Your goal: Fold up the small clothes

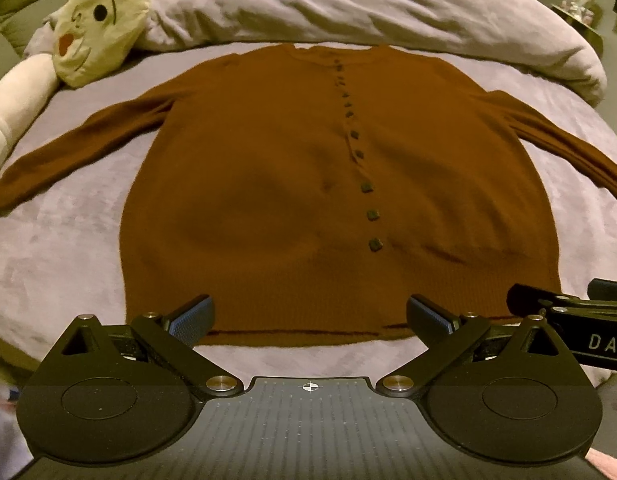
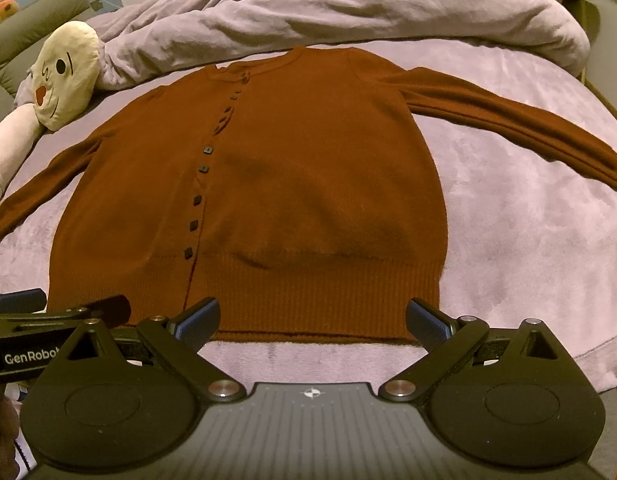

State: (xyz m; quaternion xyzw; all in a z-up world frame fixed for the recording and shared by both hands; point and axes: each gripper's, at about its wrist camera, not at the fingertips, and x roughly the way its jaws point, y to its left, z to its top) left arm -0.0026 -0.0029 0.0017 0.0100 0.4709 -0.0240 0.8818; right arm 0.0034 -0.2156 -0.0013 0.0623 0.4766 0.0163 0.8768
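Note:
A rust-brown buttoned cardigan [image 1: 292, 168] [image 2: 292, 184] lies flat and face up on the bed, both sleeves spread out to the sides, its ribbed hem nearest me. A row of dark square buttons [image 1: 366, 187] [image 2: 196, 200] runs down its front. My left gripper [image 1: 310, 316] hovers open just before the hem, nothing between its fingers. My right gripper [image 2: 312, 320] is open too, at the hem's right half, and holds nothing. Each gripper shows at the edge of the other's view: the right one [image 1: 556, 300], the left one [image 2: 60, 304].
The bed has a lilac plush cover [image 1: 68, 248] [image 2: 508, 240]. A bunched lilac duvet [image 1: 368, 4] [image 2: 348, 8] lies behind the collar. A cream plush toy [image 1: 96, 28] [image 2: 64, 76] rests at the far left, close to the left sleeve.

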